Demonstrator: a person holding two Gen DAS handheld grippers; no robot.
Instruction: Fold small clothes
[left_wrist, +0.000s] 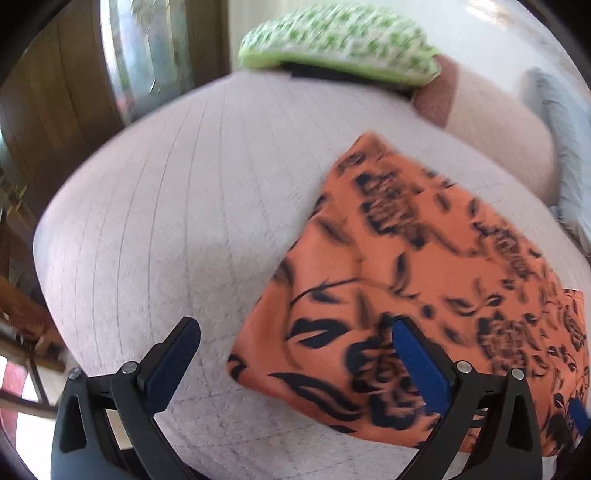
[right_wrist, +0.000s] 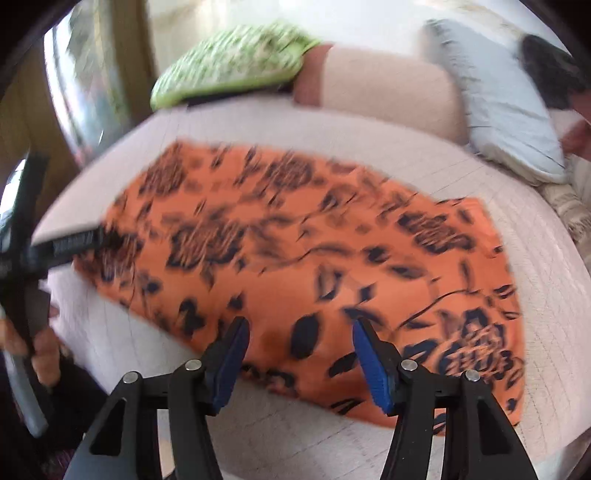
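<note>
Under my claws stretches a bed (left_wrist: 166, 206) covered in a pale quilted spread. An orange garment with a dark floral print (right_wrist: 295, 258) lies flat on it. At the far edge rest a green-patterned cushion (right_wrist: 236, 62), a cream bolster (right_wrist: 388, 88) and a light blue pillow (right_wrist: 498, 107).

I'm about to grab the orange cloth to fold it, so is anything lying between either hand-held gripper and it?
Nothing visible. The orange cloth lies flat on the white bed cover, and both the left hand-held gripper and right hand-held gripper are open right at its near edge.
</note>
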